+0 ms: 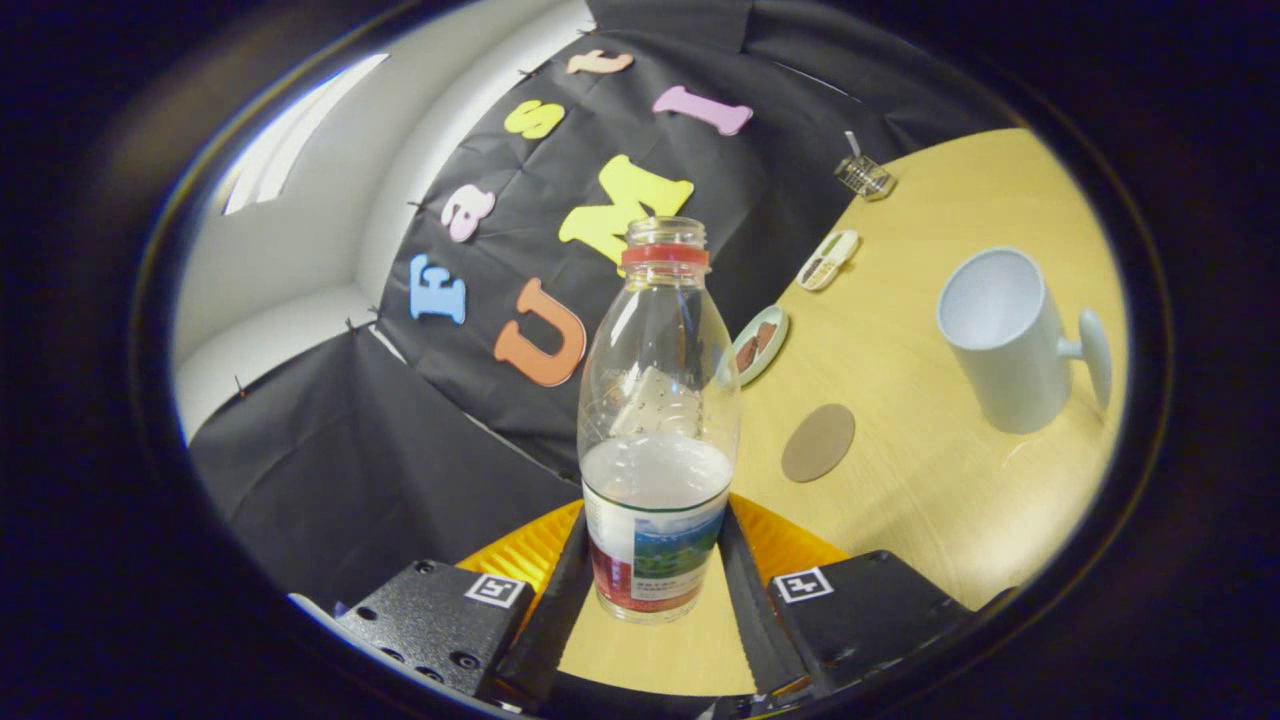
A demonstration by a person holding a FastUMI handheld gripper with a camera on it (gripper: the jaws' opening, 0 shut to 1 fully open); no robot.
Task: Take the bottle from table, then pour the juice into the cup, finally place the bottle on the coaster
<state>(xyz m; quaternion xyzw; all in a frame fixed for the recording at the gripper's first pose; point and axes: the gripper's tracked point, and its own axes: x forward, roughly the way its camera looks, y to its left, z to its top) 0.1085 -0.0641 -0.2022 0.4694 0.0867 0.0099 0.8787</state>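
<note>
Table (950, 500); fingers (655, 570) clamp bottle (657, 420).

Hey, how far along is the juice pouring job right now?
Done: the gripper is shut on the uncapped bottle, which looks lifted and tilted. In hand: carrying it toward the cup, which looks empty. Left: pouring, then setting the bottle on the coaster.

Beyond the wooden table's (930, 500) near part lie a small dish (760, 343), an oval tray (828, 260) and a wire holder (864, 176).
</note>
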